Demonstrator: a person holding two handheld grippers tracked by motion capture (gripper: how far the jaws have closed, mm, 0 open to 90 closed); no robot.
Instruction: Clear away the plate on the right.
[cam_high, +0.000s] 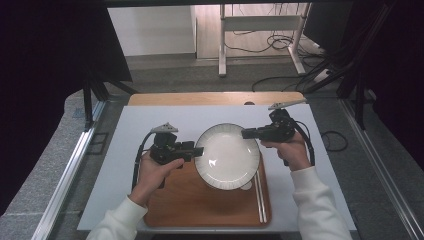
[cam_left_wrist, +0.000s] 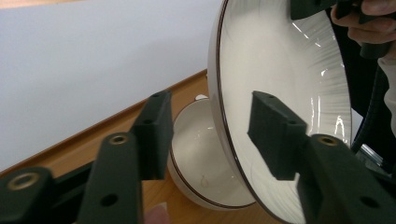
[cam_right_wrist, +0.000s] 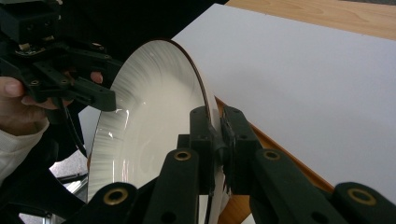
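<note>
We hold a white plate (cam_high: 227, 155) between us, lifted above the far edge of the wooden tray (cam_high: 195, 202); the tray lies at the near edge of the white bench top (cam_high: 150, 117), and the plate sits roughly over the tray's far right part. Our right gripper (cam_high: 246, 133) pinches the plate's right rim; in the right gripper view its two black pads are pressed against the rim from both sides, with the thin edge caught between them. Our left gripper (cam_high: 200, 150) reaches the plate's left rim; in the left gripper view the rim runs between its fingers (cam_left_wrist: 154, 130), one pad behind the plate and one in front, yet a clear gap remains on each side, so they straddle the rim without pressing on it. Beneath the plate a white bowl (cam_left_wrist: 198, 163) with a dark rim stands on the tray; a pair of chopsticks (cam_high: 259, 197) lies along the tray's right edge.
</note>
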